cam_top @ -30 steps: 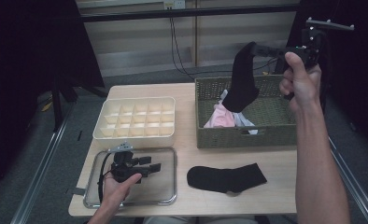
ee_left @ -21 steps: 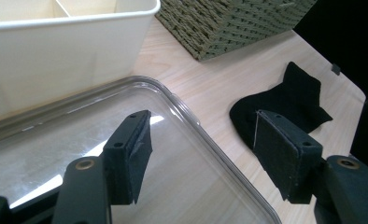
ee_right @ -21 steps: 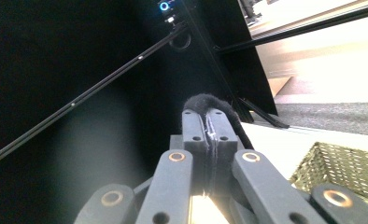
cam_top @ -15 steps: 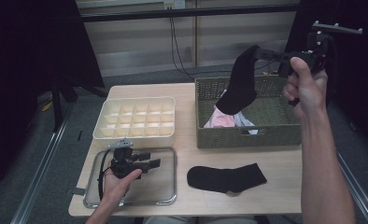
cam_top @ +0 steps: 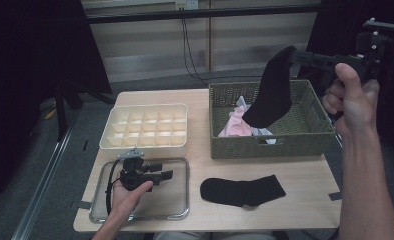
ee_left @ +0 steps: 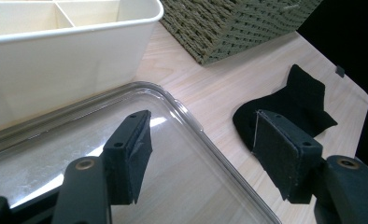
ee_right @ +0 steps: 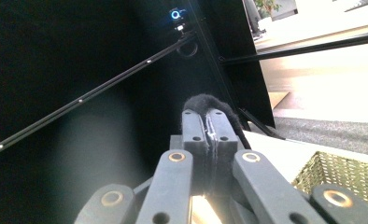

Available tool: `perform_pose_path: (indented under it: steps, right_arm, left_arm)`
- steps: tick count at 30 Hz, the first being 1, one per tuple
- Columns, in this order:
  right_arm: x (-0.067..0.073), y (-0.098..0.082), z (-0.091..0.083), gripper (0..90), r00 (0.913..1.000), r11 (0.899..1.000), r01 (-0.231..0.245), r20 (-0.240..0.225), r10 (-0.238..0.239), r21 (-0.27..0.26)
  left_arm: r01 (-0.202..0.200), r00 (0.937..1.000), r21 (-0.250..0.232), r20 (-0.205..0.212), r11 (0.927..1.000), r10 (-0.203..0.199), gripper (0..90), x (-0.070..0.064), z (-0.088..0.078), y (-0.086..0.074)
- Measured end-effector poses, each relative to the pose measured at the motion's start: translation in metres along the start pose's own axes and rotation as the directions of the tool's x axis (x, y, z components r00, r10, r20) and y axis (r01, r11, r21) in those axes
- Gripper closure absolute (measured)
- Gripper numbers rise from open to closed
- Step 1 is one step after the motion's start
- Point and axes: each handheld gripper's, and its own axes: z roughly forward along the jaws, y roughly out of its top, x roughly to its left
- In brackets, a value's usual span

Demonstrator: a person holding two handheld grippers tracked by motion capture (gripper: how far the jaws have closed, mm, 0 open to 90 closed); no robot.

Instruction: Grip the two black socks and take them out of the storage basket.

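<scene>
While my right gripper (cam_top: 297,55) stays clamped on the hanging black sock (cam_top: 271,90), its long axis drops vertically above the wicker basket (cam_top: 270,142). Left gripper (cam_top: 167,174), jaws apart and empty, rests left of the basket; the flat sock (cam_top: 242,190) lies just before it.

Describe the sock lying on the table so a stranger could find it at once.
Start at the green wicker basket on the wooden table. Just in front of it, beside the clear tray, lies a black sock. It lies flat on the bare wood, unlike the other black sock, which hangs above the basket from the right gripper.
</scene>
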Motion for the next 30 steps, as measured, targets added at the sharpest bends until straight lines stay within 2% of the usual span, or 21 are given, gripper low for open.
perform_pose_path:
  steps: [6,10,14,19,24,30]
  right_arm:
    - [0.014,-0.006,-0.009,88.0,0.9995,0.999,0.031,0.001,-0.031,0.013]
    - [0.015,-0.022,-0.015,88.0,0.9990,0.999,0.030,0.031,-0.031,0.039]
    - [0.017,-0.039,-0.023,88.0,0.9993,0.999,0.021,0.030,-0.023,0.047]
    - [0.013,-0.054,-0.032,88.0,0.9990,0.999,0.011,0.043,-0.013,0.047]
    - [0.005,-0.073,-0.039,88.0,0.9986,0.999,-0.021,0.049,0.018,0.049]
    - [0.007,-0.100,-0.041,88.0,0.9977,0.997,-0.027,0.065,0.022,0.075]
  left_arm:
    - [-0.007,1.0000,0.003,0.006,1.0000,0.007,36.6,-0.002,0.001,0.000]
    - [-0.005,1.0000,0.000,0.006,1.0000,0.005,37.6,-0.002,0.001,0.000]
    - [-0.006,1.0000,0.002,0.001,1.0000,0.006,37.6,-0.001,0.000,0.000]
    - [-0.009,0.9999,0.009,0.009,0.9999,0.009,38.1,-0.003,0.002,0.000]
    - [-0.012,0.9998,0.011,0.017,0.9999,0.012,38.8,-0.005,0.003,0.000]
    - [-0.009,0.9997,0.004,0.022,0.9999,0.009,38.8,-0.009,0.003,0.000]
